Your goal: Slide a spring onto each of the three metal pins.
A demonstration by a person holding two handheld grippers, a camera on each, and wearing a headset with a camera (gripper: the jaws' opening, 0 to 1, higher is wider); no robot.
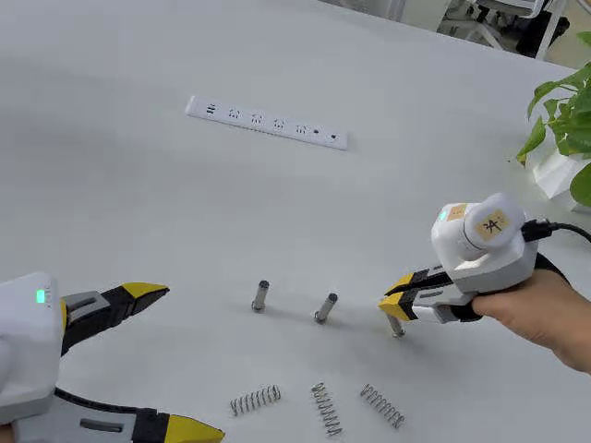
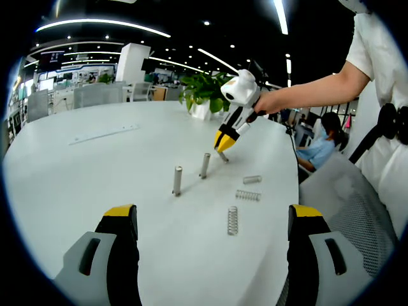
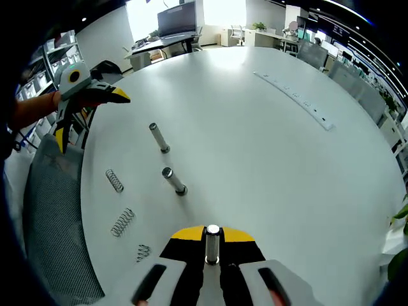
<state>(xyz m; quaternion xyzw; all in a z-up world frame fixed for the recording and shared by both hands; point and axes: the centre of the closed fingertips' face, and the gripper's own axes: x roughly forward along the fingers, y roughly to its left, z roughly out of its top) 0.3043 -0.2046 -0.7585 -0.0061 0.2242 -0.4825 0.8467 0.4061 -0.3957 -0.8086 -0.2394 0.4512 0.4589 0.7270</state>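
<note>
Three metal pins stand on the white table (image 1: 138,185): a left pin (image 1: 260,295), a middle pin (image 1: 325,307) and a right pin (image 1: 397,326). My right gripper (image 1: 392,306) is shut on the right pin (image 3: 211,243), which shows upright between its yellow-tipped jaws. Three springs lie loose in front of the pins: a left spring (image 1: 255,400), a middle spring (image 1: 325,408) and a right spring (image 1: 381,405). My left gripper (image 1: 175,360) is held open at the near left, apart from everything. In the left gripper view the pins (image 2: 177,180) and springs (image 2: 233,220) lie beyond its wide jaws.
A white power strip (image 1: 266,122) lies farther back on the table. A potted plant (image 1: 563,111) stands at the far right edge. A grey mesh chair (image 3: 44,210) sits beside the table's rounded near edge.
</note>
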